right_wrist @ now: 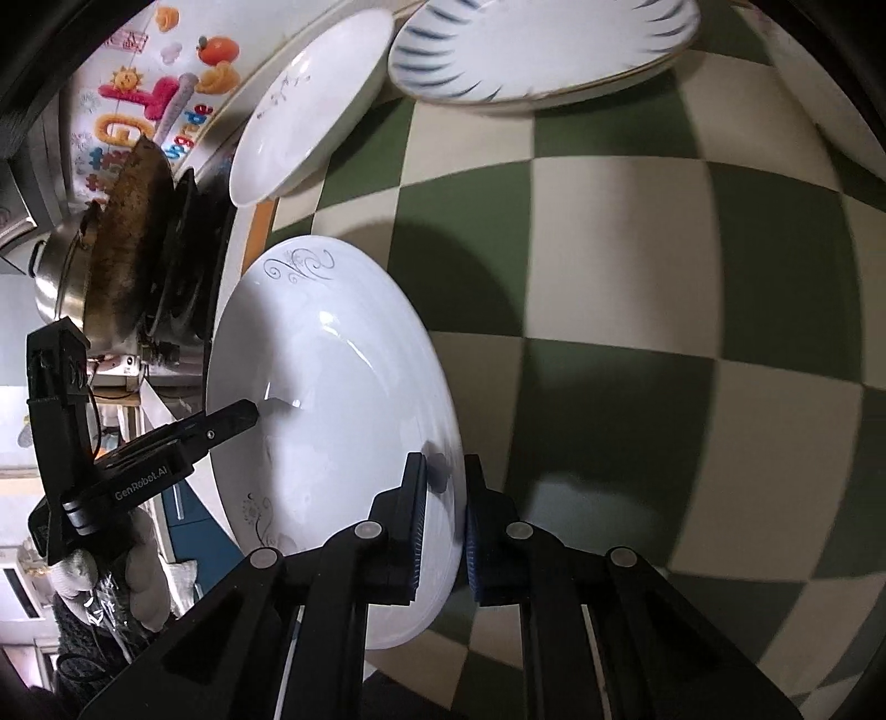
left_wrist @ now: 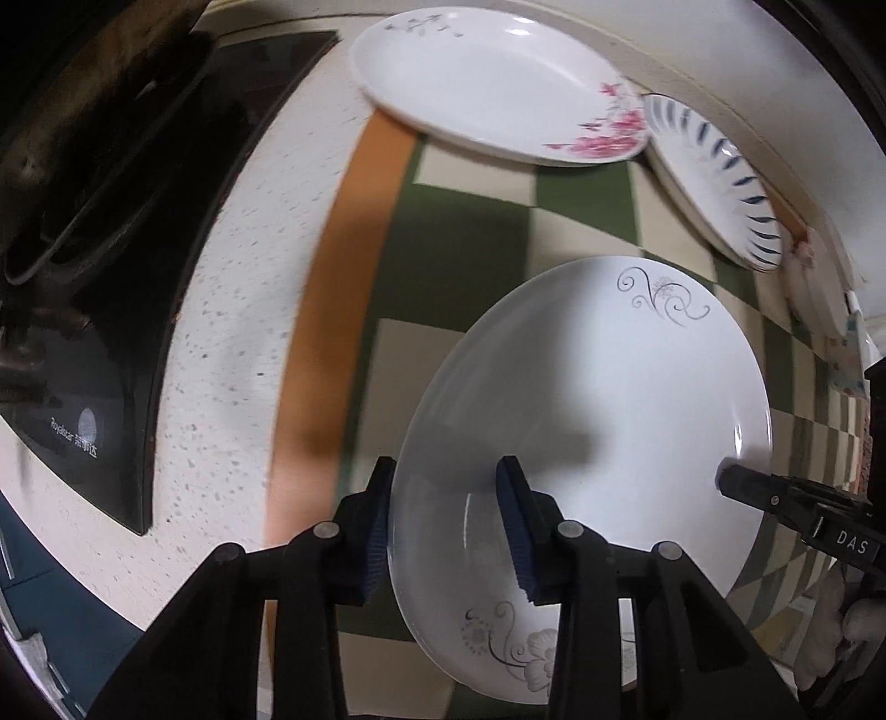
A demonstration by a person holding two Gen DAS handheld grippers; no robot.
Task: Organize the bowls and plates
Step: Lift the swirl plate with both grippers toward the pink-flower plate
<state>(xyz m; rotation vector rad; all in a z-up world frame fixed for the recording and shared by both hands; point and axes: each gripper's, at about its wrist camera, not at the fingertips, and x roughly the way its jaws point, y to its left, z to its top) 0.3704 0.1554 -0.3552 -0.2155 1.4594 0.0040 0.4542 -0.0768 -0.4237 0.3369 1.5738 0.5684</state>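
Note:
A white plate with grey swirls [left_wrist: 609,399] [right_wrist: 332,399] is held at two opposite edges over the green-and-cream checked mat [left_wrist: 470,221]. My left gripper [left_wrist: 448,531] is shut on its near rim, with one blue pad outside the wall and one inside. My right gripper [right_wrist: 446,526] is shut on the opposite rim, which runs thin between its pads. In each wrist view, a finger of the other gripper [left_wrist: 742,482] [right_wrist: 238,418] reaches onto the plate. A pink-flowered plate [left_wrist: 487,88] [right_wrist: 310,111] and a blue-striped plate [left_wrist: 714,171] [right_wrist: 542,44] rest at the mat's far side.
A black glass stove [left_wrist: 111,310] with a dark wok [right_wrist: 133,238] and a steel pot [right_wrist: 55,277] stands beside the mat on the speckled counter [left_wrist: 232,332]. A wall with bright stickers [right_wrist: 144,94] rises behind. A gloved hand [right_wrist: 144,570] holds the left gripper.

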